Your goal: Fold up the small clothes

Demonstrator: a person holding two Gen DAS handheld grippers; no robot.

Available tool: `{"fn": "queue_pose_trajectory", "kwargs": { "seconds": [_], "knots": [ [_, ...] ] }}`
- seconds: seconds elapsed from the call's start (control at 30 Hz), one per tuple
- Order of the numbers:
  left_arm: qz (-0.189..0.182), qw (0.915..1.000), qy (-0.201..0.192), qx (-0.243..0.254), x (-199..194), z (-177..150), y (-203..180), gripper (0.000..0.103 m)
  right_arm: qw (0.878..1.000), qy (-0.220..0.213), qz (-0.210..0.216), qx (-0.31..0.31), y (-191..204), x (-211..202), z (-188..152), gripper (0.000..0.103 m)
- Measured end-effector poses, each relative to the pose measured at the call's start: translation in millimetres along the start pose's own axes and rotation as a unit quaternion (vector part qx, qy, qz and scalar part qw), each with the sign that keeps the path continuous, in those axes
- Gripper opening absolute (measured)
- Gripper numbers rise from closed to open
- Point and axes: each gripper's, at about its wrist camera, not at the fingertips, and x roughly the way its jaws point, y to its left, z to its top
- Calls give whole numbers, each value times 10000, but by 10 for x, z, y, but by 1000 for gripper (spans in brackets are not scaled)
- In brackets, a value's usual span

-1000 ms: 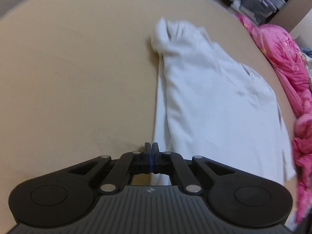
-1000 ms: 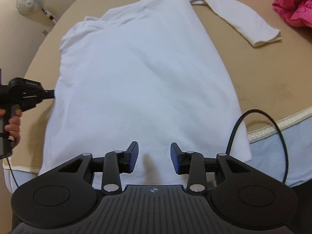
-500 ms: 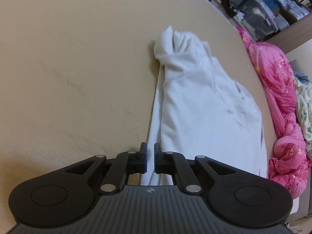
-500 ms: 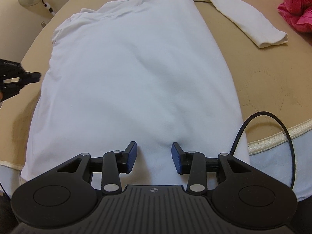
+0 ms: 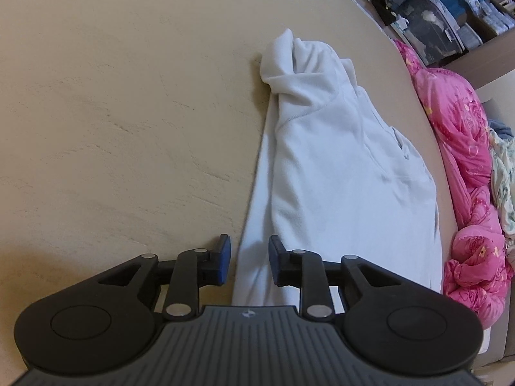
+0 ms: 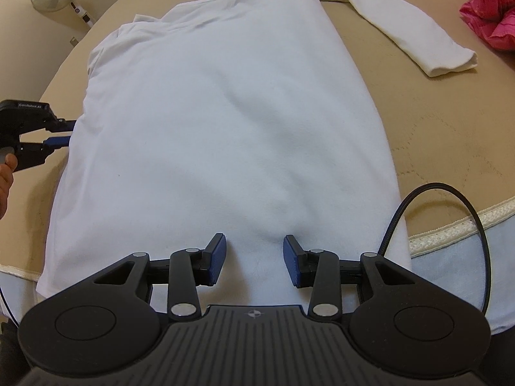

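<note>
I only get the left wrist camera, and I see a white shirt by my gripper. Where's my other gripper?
Observer: The right gripper is over the near hem of the white shirt, with its jaws apart and no cloth pinched.
Operator: Is a sleeve sticking out anywhere?
Observer: Yes. One sleeve lies stretched out on the mattress, past the shirt's far right corner, not folded in.
Operator: Anything near that side I might bump?
Observer: A black cable loops up over the mattress edge, right beside the shirt's near right corner.
</note>
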Motion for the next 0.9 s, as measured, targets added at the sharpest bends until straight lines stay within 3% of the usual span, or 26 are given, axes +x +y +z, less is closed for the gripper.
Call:
{"fn": "queue_pose_trajectory", "kwargs": {
  "seconds": [0.2, 0.27, 0.3, 0.33, 0.6, 0.77, 0.9],
  "knots": [
    [-19, 10000, -13, 82, 29, -20, -5, 30, 10000, -22, -7, -42, 14, -8, -10, 42],
    [-255, 9996, -14, -127, 54, -28, 22, 30, 10000, -29, -11, -80, 22, -3, -21, 42],
    [-489, 9984, 44, -279, 82, -37, 51, 26, 10000, -31, -11, -79, 25, 0, -26, 42],
    [-699, 9964, 121, -458, 117, -48, 87, 3, 10000, -34, -9, -75, 24, 3, -30, 42],
    [-717, 9920, -477, -918, -194, -114, 179, 2, 9998, -56, -14, -170, 30, 31, -76, 42],
    [-246, 9942, -971, -393, -592, 164, 130, 0, 9999, -105, -41, -124, 43, 31, -92, 42],
    [496, 9913, -1205, 167, -813, 364, 101, 0, 9998, -132, -65, -147, 66, 20, -112, 42]
  ]
}}
